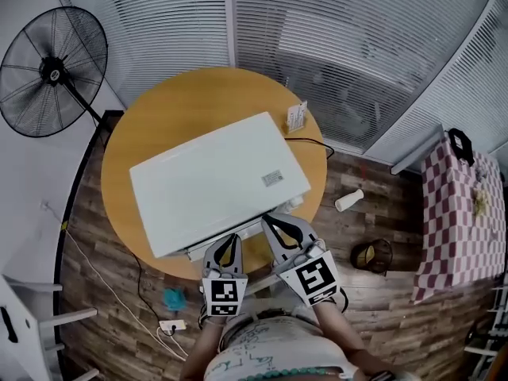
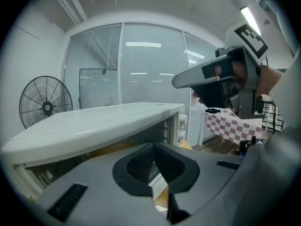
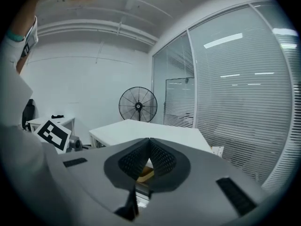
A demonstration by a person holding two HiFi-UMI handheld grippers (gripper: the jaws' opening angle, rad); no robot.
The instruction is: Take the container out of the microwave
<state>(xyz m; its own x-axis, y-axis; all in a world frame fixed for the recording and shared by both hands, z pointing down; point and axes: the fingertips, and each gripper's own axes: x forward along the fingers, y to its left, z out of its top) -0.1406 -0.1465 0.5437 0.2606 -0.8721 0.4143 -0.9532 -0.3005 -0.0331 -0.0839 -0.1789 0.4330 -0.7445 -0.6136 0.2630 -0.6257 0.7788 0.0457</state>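
Note:
A white microwave [image 1: 214, 182] stands on a round wooden table [image 1: 178, 105]; its front faces me, with its knobs [image 2: 181, 122] at the right end. No container shows in any view. My left gripper [image 1: 231, 241] is at the table's near edge, just below the microwave's front, its jaws shut with nothing between them [image 2: 153, 147]. My right gripper [image 1: 271, 222] is beside it to the right, close to the front corner, also shut and empty [image 3: 149, 142]. The right gripper [image 2: 221, 79] hangs above and to the right in the left gripper view.
A standing fan [image 1: 51, 74] is at the far left. A small card [image 1: 297, 117] sits on the table's far edge. On the floor lie a paper cup [image 1: 349, 201], a dark basket [image 1: 371, 255] and a power strip [image 1: 172, 325]. A checked cloth [image 1: 456, 213] covers a table at right.

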